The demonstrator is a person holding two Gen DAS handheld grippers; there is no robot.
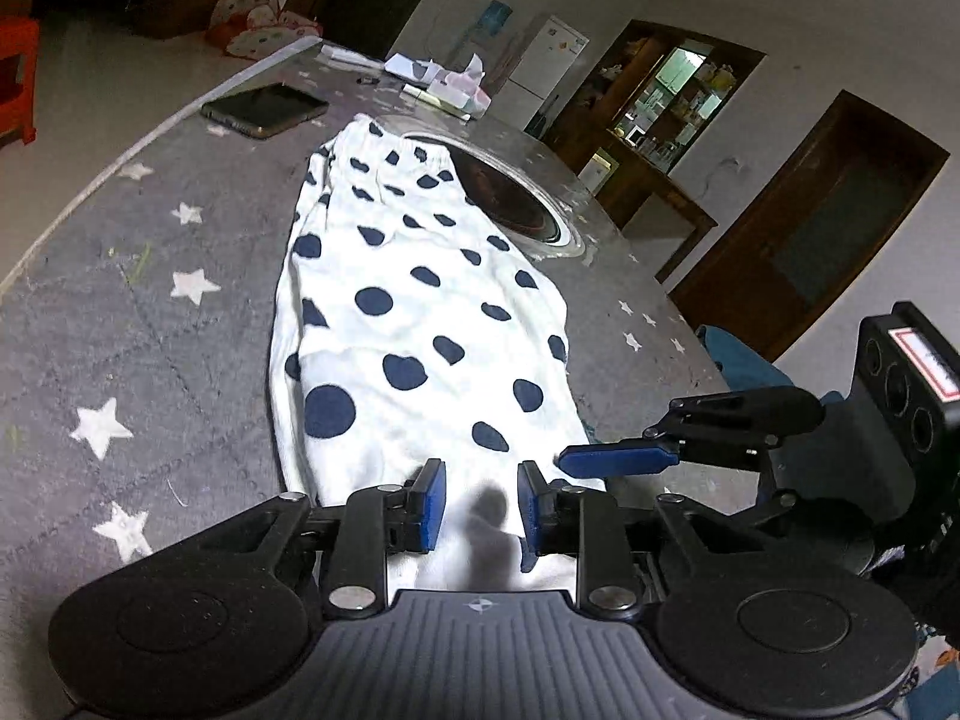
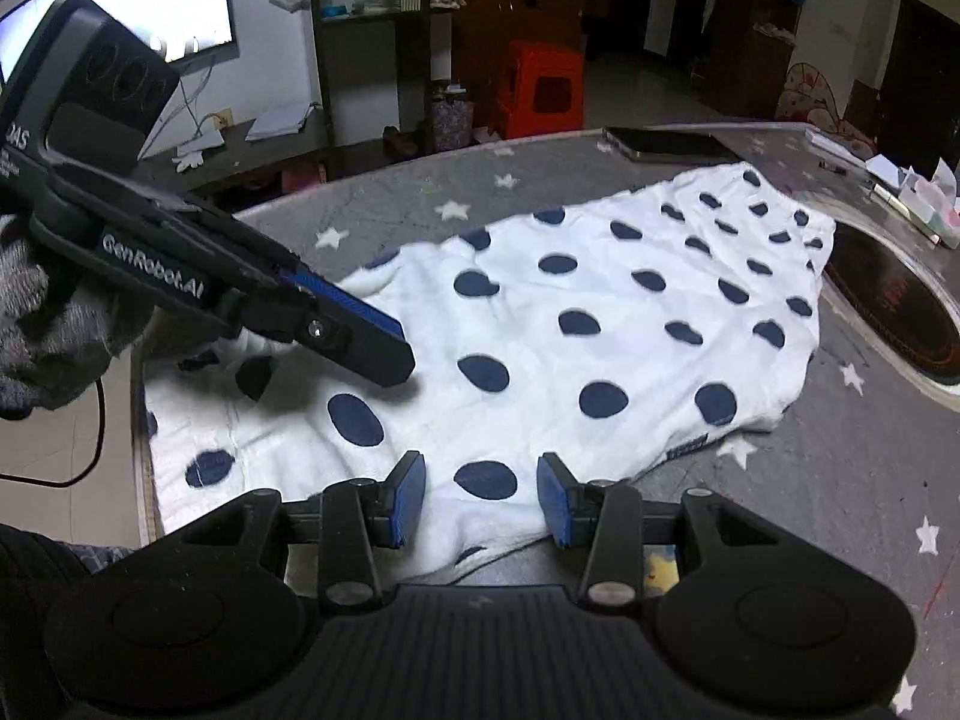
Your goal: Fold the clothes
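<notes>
A white garment with navy polka dots (image 1: pixel 420 324) lies spread flat on the desk (image 1: pixel 150 312), which is covered by a grey cloth printed with white stars. Its gathered waistband end lies at the far side, beside a round, dark, glass-rimmed recess (image 1: pixel 516 198) set into the desk; the fabric's edge overlaps that rim slightly.

The left tool (image 1: pixel 482 507) sits low over the near end of the garment, its blue pads spread apart with white fabric lying between them, not pinched. The right tool (image 2: pixel 482 495) is likewise released, its pads standing apart over the garment's near edge with a navy dot showing in the gap. In the right wrist view the left tool's body crosses the upper left, and its side reads "GenRobot.AI"; the letters "DAS" show on its camera housing. A red-bordered label on the right tool's housing in the left wrist view is too blurred to read.

A dark smartphone (image 1: pixel 264 108) lies on the desk beyond the garment, well apart from it. Papers and a tissue pack (image 1: pixel 456 84) clutter the far edge. A red plastic stool (image 2: pixel 543 87) stands on the floor beyond the desk.
</notes>
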